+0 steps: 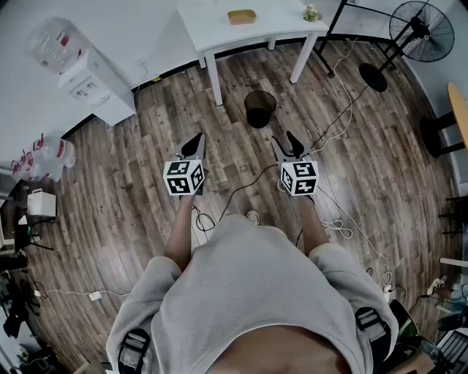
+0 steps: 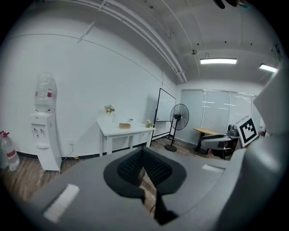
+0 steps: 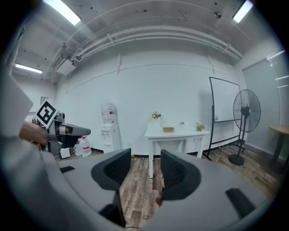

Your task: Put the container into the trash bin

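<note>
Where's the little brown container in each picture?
Head view: the container is at the top middle, on the white table.
Left gripper view: container left of centre.
Right gripper view: container just right of centre.
Shared landmark: the standing fan, right of it everywhere.

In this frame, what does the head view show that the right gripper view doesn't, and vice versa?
Only the head view: the round black mesh trash bin on the wooden plank floor, loose cables, and the person's grey-shirted torso.
Only the right gripper view: the ceiling with its long strip lights and grey pipes.
Both: the white table carrying the shallow tan container, the white water dispenser and the black standing fan.
</note>
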Available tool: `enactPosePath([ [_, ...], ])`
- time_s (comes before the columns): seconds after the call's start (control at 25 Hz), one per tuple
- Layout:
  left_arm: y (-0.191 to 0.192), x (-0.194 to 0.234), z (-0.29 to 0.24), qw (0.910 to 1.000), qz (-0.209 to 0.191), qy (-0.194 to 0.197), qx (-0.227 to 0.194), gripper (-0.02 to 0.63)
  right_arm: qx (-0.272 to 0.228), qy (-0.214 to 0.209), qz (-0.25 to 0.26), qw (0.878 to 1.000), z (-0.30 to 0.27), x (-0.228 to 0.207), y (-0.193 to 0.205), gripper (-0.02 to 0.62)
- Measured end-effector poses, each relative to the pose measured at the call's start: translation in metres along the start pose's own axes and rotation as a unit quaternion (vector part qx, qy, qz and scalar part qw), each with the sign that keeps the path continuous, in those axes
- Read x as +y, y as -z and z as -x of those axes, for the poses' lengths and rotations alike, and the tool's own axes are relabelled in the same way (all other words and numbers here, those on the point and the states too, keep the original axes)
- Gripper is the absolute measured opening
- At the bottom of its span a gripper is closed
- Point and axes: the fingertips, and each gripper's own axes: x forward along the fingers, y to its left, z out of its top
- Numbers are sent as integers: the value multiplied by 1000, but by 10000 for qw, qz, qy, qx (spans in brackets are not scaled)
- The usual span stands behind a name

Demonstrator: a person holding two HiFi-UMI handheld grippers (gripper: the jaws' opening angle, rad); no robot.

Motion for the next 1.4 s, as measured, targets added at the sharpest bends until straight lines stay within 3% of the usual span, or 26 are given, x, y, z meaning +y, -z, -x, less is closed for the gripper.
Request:
enactPosePath([
  [0.68,13,-33,-19,9997,104,-156,125,10,15,-202,53,9998,1,-33,7,177],
  [1.04,25,-17,-29,9990,250,-257,253,10,82,-251,91,9996,-24,-37,7,177],
  [1.4,17,-2,-75,9993,246,-125,263,9,164,-221,136,9995,-63,-54,5,178],
])
